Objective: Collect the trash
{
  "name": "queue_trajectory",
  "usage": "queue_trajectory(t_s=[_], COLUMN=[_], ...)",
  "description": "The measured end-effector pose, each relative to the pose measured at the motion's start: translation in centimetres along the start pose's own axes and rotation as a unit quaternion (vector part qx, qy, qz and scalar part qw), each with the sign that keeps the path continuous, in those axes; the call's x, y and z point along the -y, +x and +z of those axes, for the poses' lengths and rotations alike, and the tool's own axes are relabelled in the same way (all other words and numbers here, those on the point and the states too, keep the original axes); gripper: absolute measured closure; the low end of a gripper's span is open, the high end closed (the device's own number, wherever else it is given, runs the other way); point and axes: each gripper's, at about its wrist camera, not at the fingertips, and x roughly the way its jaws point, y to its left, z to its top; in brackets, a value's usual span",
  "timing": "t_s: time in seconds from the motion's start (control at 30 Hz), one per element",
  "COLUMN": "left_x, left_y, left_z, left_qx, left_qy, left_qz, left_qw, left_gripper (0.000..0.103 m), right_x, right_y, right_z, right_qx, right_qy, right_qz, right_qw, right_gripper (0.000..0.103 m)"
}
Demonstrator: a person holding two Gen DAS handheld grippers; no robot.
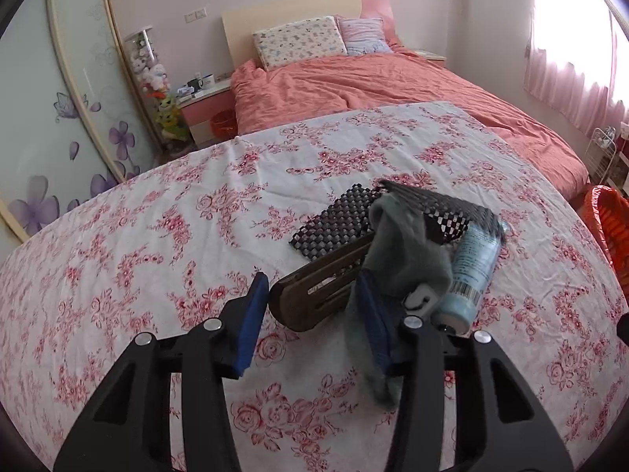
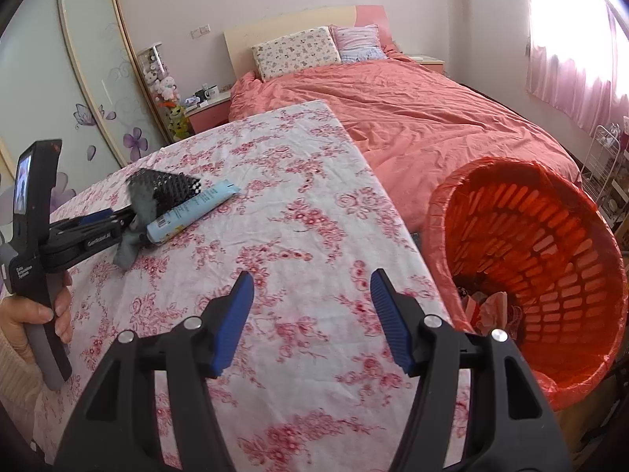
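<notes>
Brown slotted plastic piece (image 1: 314,295) lies on the floral-cloth tabletop (image 1: 157,236) between the part-open fingers of the left gripper (image 1: 310,303), grip uncertain, beside a grey-green rag (image 1: 405,251), pale blue tube (image 1: 471,271) and black mesh mat (image 1: 338,212); right gripper (image 2: 310,310) half-open, empty, near the orange lined basket (image 2: 550,236).

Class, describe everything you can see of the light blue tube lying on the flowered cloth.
The light blue tube looks like soft plastic, with printed text and a barcode near its broad end. It lies flat on the flowered cloth, its flat crimped end pointing toward the bed. It rests against the grey cloth and the black mesh mat, right beside the left gripper.
</notes>
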Motion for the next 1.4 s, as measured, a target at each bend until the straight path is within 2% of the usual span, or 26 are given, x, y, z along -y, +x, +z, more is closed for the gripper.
queue_trajectory(t_s=[0.03,0.13,0.27,0.4,0.43,0.47,0.53,0.63,0.77,0.9,0.97,1.03,1.17,1.2,1.4], left_x=[-0.3,-1.5,-3.7,-4.7,-4.8,-4.6,-4.0,-2.8,-1.4,-1.2,-1.4,-1.9,-4.8,-5.4,-8.9], left_y=[-0.1,-0.8,-1.6,-1.9,-1.9,-1.9,-1.9,-1.5,-0.2,1.1,1.2,0.9,0.2,0.1,-0.9], left_z=[0.0,-0.6,-1.6,-1.5,-1.5,-1.4,-1.2,-0.8,-0.4,0.1,0.1,-0.2,-1.3,-1.7,-3.7], left_qx=[-0.001,-0.002,-0.007,-0.012,-0.010,-0.010,-0.001,0.003,-0.006,-0.017,-0.017,-0.017,-0.034,-0.041,-0.039], left_qy=[-0.005,-0.023,-0.045,-0.070,-0.071,-0.069,-0.064,-0.042,-0.013,-0.009,-0.015,-0.022,-0.062,-0.071,-0.113], left_qz=[0.000,-0.013,-0.009,-0.023,-0.025,-0.026,-0.026,-0.024,-0.002,0.014,0.019,0.035,0.044,0.047,0.011], left_qw=[1.0000,0.9996,0.9989,0.9972,0.9971,0.9972,0.9976,0.9988,0.9999,0.9997,0.9996,0.9990,0.9965,0.9956,0.9928], left_gripper=[0.073,0.084,0.086,0.086,0.082,0.070,0.053,0.049,0.049,0.049,0.053,0.064,0.076,0.077,0.075], right_x=[-0.4,-1.5,-3.2,-4.8,-5.0,-5.2,-5.3,-5.2,-4.8,-4.6,-4.6,-4.8,-5.6,-5.9,-8.4], right_y=[0.2,0.6,1.2,1.5,1.5,1.5,1.5,1.6,1.6,2.1,2.3,2.5,2.9,3.1,3.9], right_z=[0.0,-0.1,-0.2,-0.4,-0.4,-0.4,-0.4,-0.2,0.0,0.1,0.1,0.1,0.1,0.1,1.4], right_qx=[-0.001,-0.006,-0.012,-0.016,-0.016,-0.017,-0.018,-0.018,-0.018,-0.023,-0.026,-0.028,-0.030,-0.031,-0.022], right_qy=[-0.004,-0.012,-0.021,-0.030,-0.033,-0.035,-0.038,-0.036,-0.029,-0.019,-0.016,-0.015,-0.021,-0.023,-0.024], right_qz=[0.001,0.006,0.016,0.026,0.027,0.027,0.027,0.025,0.024,0.026,0.028,0.029,0.032,0.032,0.047], right_qw=[1.000,1.000,1.000,0.999,0.999,0.999,0.999,0.999,0.999,0.999,0.999,0.999,0.999,0.999,0.998], right_gripper=[0.042,0.042,0.042,0.042,0.042,0.042,0.042,0.042,0.042,0.042,0.042,0.042,0.042,0.042,0.042])
